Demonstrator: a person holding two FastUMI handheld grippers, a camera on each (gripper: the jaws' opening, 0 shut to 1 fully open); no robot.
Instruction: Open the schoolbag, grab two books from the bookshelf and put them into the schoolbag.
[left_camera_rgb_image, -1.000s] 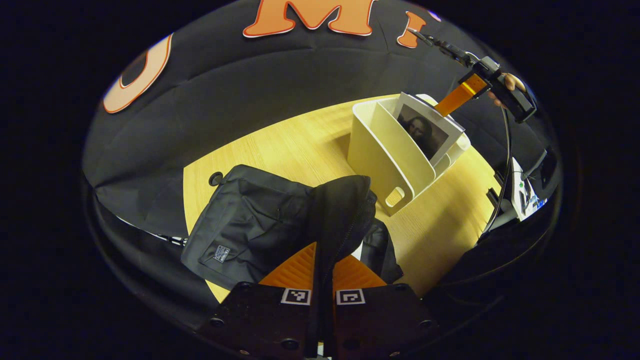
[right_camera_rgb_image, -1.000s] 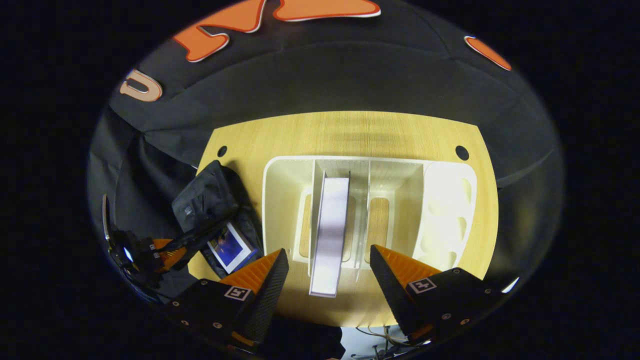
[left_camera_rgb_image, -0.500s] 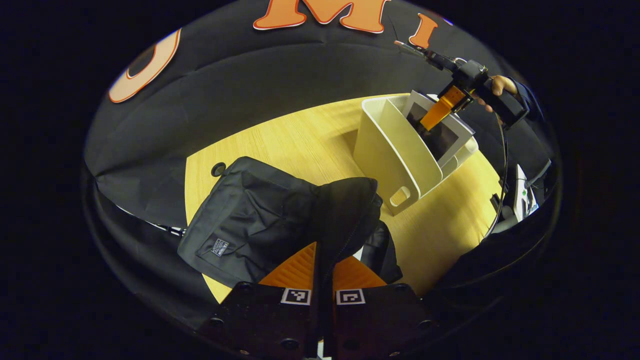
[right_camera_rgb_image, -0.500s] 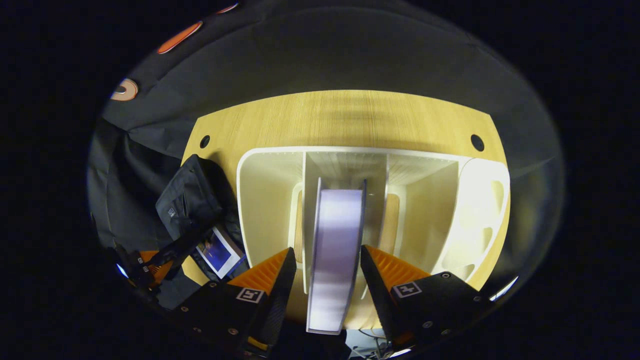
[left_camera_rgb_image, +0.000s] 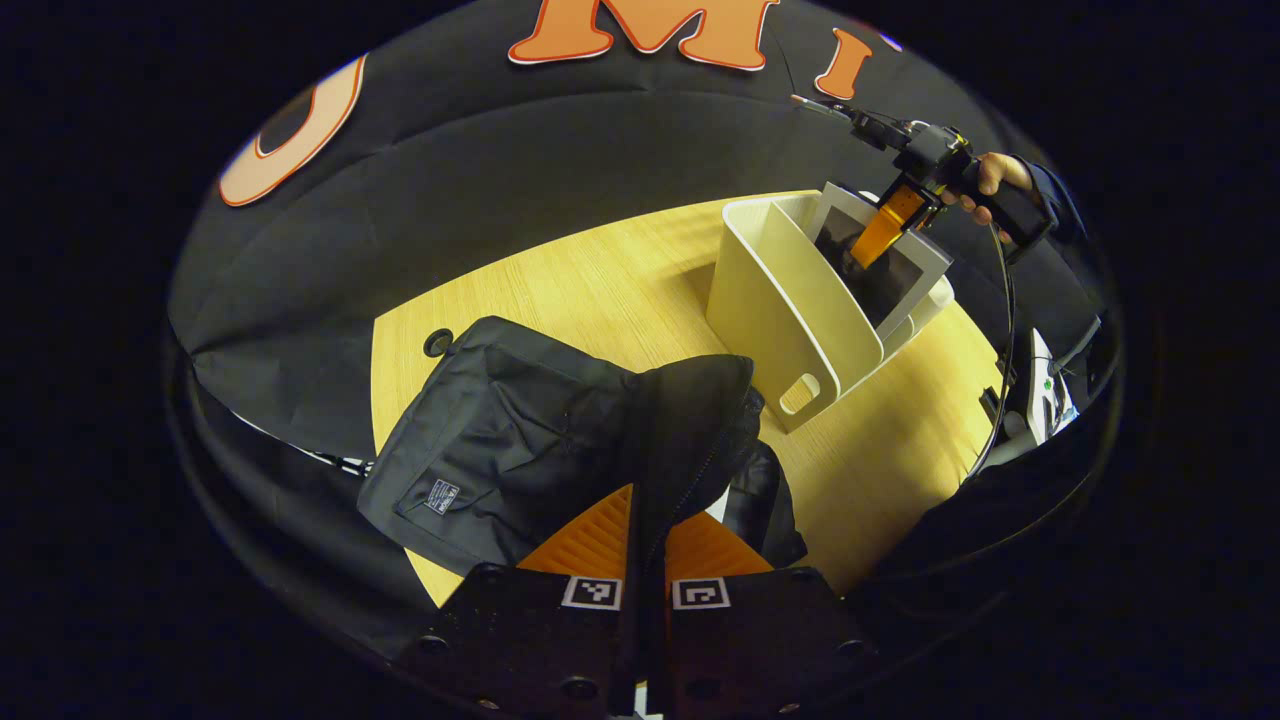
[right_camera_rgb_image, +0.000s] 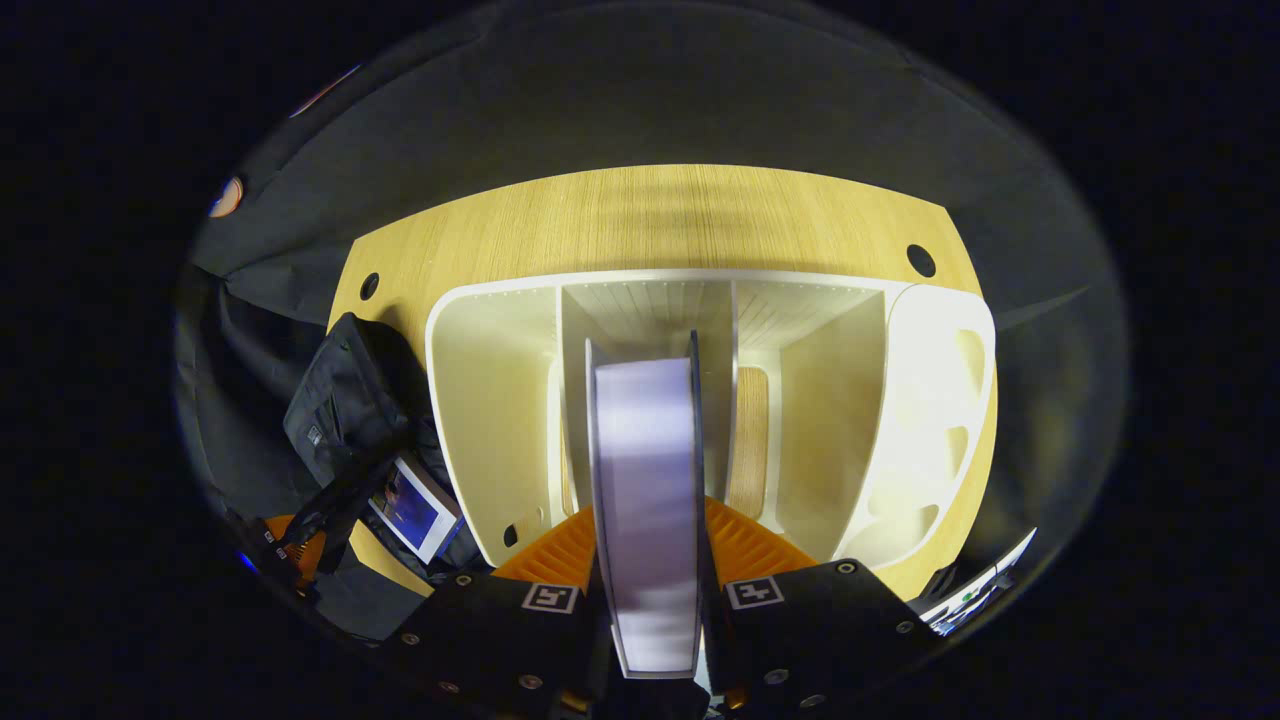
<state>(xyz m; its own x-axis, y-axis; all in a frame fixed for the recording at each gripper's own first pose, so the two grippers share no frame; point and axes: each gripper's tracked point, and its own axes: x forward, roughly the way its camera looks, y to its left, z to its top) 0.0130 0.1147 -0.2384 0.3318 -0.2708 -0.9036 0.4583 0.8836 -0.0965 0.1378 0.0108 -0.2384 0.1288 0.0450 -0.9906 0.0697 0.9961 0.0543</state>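
Bottom centre of right gripper view: right claw (right_camera_rgb_image: 648, 585) clamps upright book (right_camera_rgb_image: 646, 500) in bookshelf (right_camera_rgb_image: 500, 420) middle compartment. Left gripper view, bottom centre: left claw (left_camera_rgb_image: 646, 535) pinches schoolbag (left_camera_rgb_image: 560, 440) flap on worktop (left_camera_rgb_image: 600, 280).

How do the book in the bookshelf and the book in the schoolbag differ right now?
The book in the bookshelf stands on edge in a middle slot, clamped by the right gripper; the book in the schoolbag lies tilted, cover showing. The first shows its pale page edge here, the second a blue picture with a white border. Neither is closed away.
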